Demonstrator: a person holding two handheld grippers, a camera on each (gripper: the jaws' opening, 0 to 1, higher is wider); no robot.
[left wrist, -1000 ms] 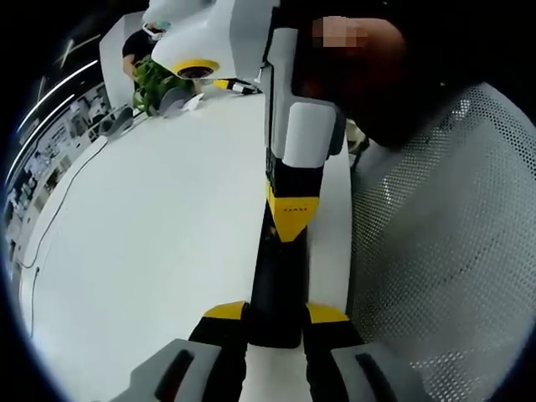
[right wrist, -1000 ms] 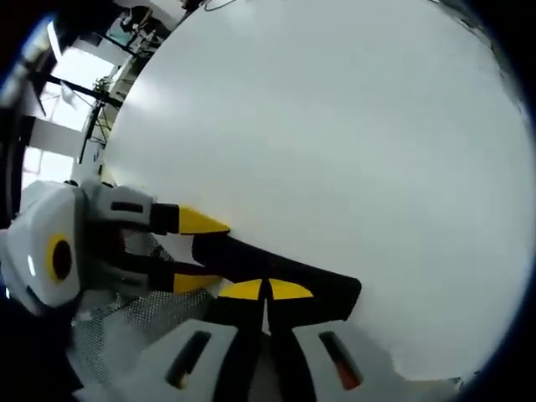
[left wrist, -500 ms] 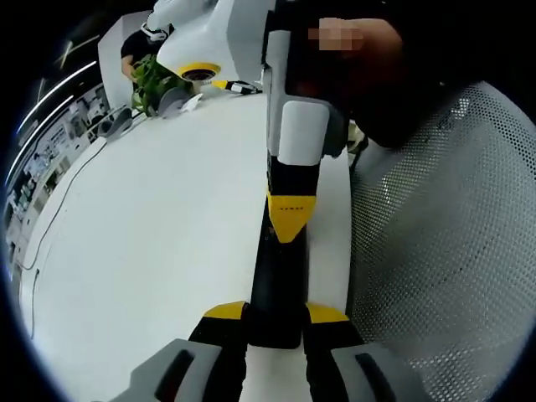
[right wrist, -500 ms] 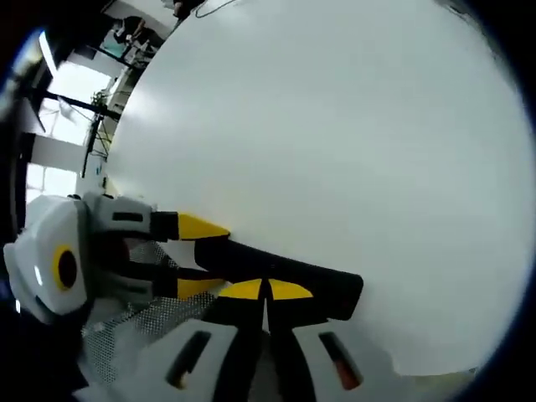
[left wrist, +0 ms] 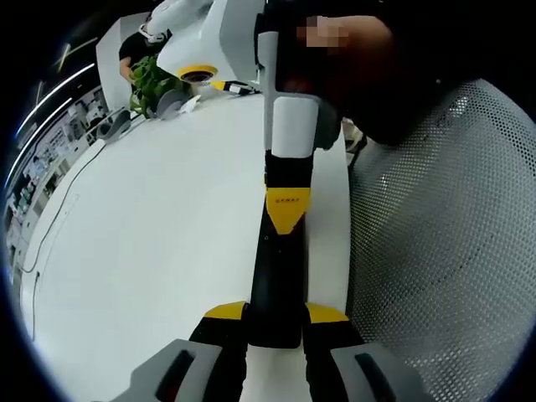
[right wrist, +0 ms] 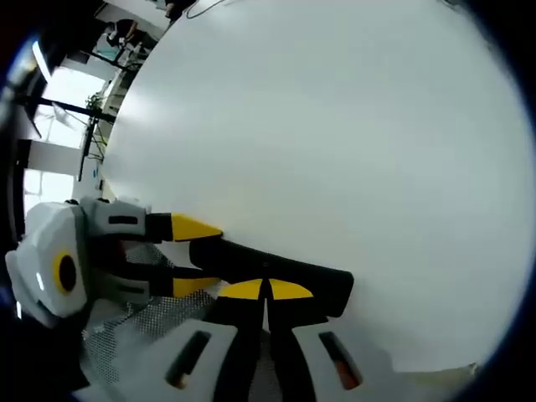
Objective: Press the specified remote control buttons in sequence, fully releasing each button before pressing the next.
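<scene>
A broad white table (left wrist: 159,243) runs back to a plant (left wrist: 149,79) and shelving (left wrist: 46,151); a mesh chair (left wrist: 444,251) stands beside it. The long black remote (left wrist: 276,285) lies at the table's edge, clamped at one end by the left gripper (left wrist: 275,322). The right gripper (right wrist: 266,291), jaws together, has its tips on it.

**Both grippers meet on the remote at the table's edge**

The right gripper (right wrist: 266,290) rises from the bottom, its yellow-tipped jaws pressed together with their tips on a black remote (right wrist: 276,270). The remote lies along the near edge of the white tabletop (right wrist: 335,142). From the left comes the left gripper (right wrist: 186,255), its yellow-tipped jaws either side of the remote's end. Under that gripper shows white mesh (right wrist: 142,322). Shelving and windows (right wrist: 59,117) stand beyond the table's far left edge.
</scene>
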